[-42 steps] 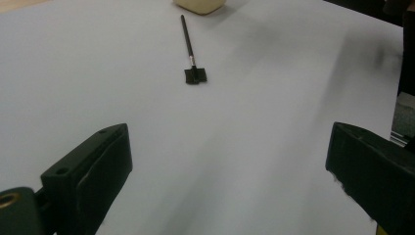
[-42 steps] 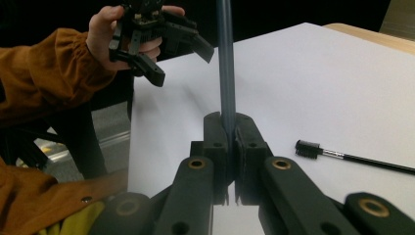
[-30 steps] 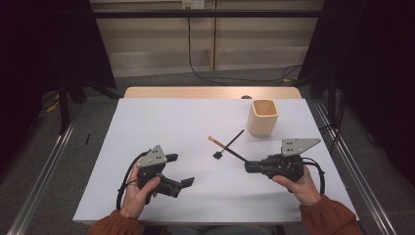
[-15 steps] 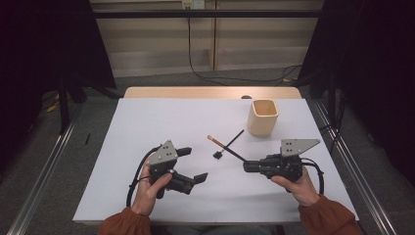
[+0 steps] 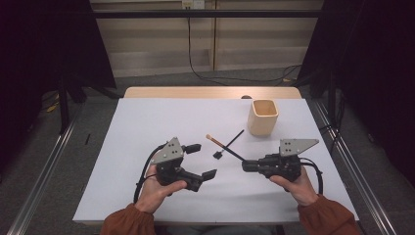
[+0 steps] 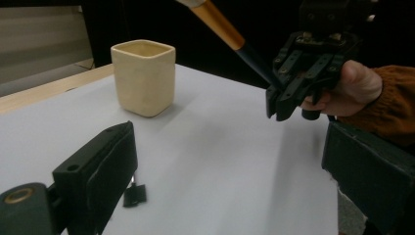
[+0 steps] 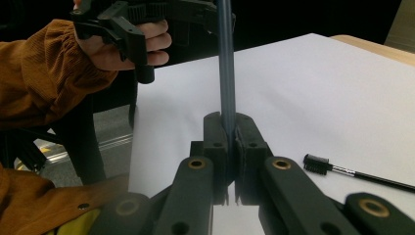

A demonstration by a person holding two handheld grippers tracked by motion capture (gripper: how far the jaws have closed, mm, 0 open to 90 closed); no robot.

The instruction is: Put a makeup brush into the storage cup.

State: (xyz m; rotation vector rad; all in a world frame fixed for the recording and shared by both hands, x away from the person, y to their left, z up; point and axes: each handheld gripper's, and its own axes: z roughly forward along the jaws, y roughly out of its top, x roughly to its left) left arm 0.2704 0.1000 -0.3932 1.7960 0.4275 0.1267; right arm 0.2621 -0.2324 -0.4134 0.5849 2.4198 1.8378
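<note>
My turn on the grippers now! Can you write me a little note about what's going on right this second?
Right gripper: shut on the makeup brush, lifted off the table, wooden end pointing away.
Left gripper: open, holding nothing, beside the brush.
Brow brush: lying on the table, bristle head nearest you.
Beige cup: upright at the back right, looks empty.
Done: one brush picked up.
Left, probably: put the held brush into the cup, then the one on the table.

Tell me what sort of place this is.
Probably a recording lab or workshop, not a home: a white-covered table fenced by metal frame rails, loose black cables along the grey floor, dark curtains at both sides, and hand-held black two-jaw grippers over the table.
</note>
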